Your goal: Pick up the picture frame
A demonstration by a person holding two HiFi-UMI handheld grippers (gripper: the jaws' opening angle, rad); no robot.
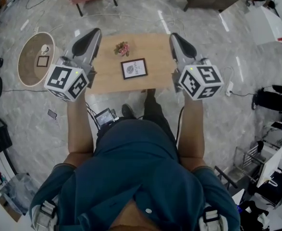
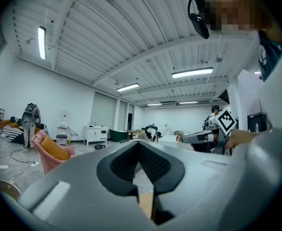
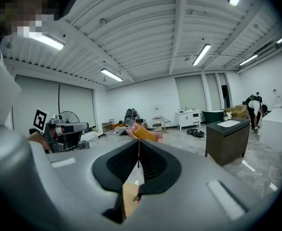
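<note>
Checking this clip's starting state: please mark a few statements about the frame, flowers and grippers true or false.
The frame is on the table. True.
The left gripper holds the frame. False: it is shut on nothing, off to the frame's side.
The flowers sit on the table too. True.
The right gripper is open. False: its jaws are together.
</note>
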